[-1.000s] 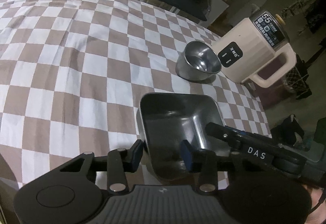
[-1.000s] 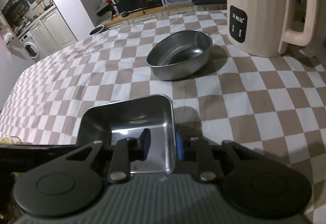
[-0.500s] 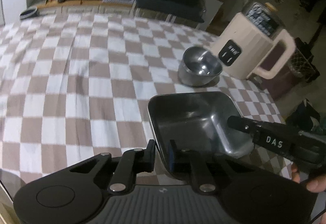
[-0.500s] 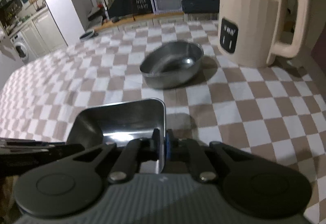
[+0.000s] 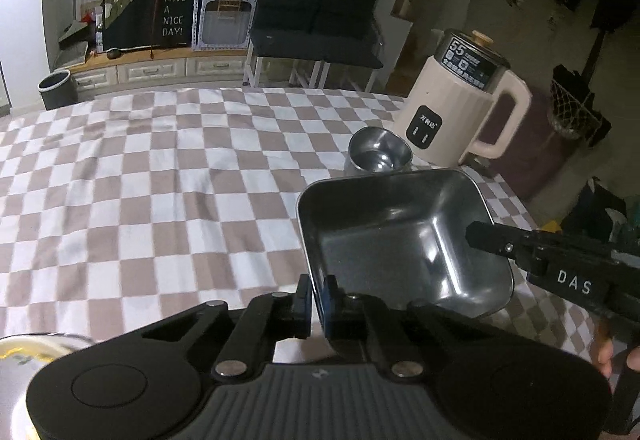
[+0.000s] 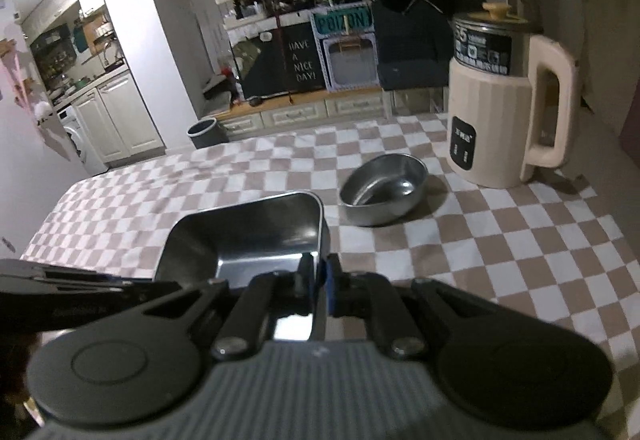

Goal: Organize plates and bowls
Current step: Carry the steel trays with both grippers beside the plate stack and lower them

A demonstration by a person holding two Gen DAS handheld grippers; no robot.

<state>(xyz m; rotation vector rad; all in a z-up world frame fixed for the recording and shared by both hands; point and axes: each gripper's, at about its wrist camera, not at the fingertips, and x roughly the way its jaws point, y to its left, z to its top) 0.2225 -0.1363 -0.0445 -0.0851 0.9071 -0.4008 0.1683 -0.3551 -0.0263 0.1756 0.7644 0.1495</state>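
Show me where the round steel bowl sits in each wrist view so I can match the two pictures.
Left wrist view: round steel bowl right of centre, just beyond the square steel tray.
Right wrist view: the bowl centre-right, on the checked cloth, beyond the tray's far right corner.
Shared landmark: the cream kettle, behind and right of the bowl in both.

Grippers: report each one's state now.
Left gripper: shut on the square steel tray.
Right gripper: shut on the same tray's opposite wall.
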